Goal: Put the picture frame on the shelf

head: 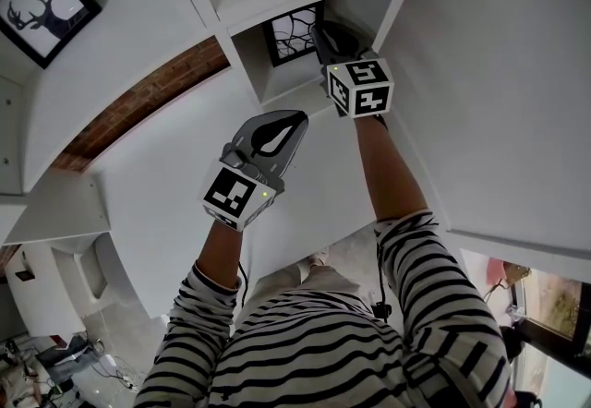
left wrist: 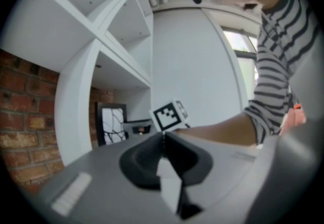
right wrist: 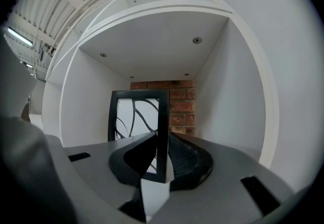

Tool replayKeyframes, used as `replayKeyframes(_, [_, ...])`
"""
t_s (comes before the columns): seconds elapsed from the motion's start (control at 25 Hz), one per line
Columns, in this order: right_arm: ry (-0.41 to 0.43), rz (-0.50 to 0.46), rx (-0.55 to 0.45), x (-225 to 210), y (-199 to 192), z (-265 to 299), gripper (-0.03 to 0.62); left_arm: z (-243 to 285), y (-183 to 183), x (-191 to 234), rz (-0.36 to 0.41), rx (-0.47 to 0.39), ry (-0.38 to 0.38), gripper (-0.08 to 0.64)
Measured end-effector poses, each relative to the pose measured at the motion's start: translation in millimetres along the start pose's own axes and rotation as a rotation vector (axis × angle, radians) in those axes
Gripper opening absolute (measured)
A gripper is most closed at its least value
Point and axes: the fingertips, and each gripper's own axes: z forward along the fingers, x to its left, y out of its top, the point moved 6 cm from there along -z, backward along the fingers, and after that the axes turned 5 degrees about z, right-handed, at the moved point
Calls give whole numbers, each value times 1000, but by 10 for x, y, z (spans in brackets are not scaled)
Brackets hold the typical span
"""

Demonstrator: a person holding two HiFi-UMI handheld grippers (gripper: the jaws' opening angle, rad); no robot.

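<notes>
A black picture frame [head: 294, 32] with a white-and-black line pattern stands upright inside a white shelf cubby [head: 273, 81]. My right gripper [head: 327, 39] reaches into that cubby and is shut on the frame's right side bar [right wrist: 162, 132]. The jaws hide the frame's bottom edge, so I cannot tell whether it rests on the cubby floor. In the left gripper view the frame [left wrist: 112, 123] shows left of the right gripper's marker cube [left wrist: 169, 115]. My left gripper [head: 282, 125] hangs below the cubby in front of the white panel, its jaws [left wrist: 163, 139] shut on nothing.
White shelving [right wrist: 152, 40] surrounds the cubby, with a brick wall [right wrist: 174, 106] at its back. A second frame with a deer picture [head: 46, 2] stands in a compartment at the upper left. A bare brick strip [head: 152, 92] crosses between shelf panels.
</notes>
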Motion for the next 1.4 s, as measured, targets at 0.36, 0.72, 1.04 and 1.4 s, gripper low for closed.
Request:
replayKeyframes(0.36, [4, 2, 7, 0, -4, -10, 63, 7, 13, -5, 7, 11, -5, 15])
replayKeyframes(0.72, [13, 0, 10, 4, -13, -52, 64, 44, 44, -11, 3, -10, -1, 15])
replayKeyframes(1.04, [6, 2, 12, 0, 6, -62, 64, 59, 27, -21, 8, 1, -10, 15])
replayKeyframes(1.4, [5, 9, 10, 15, -1, -86, 64, 72, 62, 18, 7, -16, -8, 15])
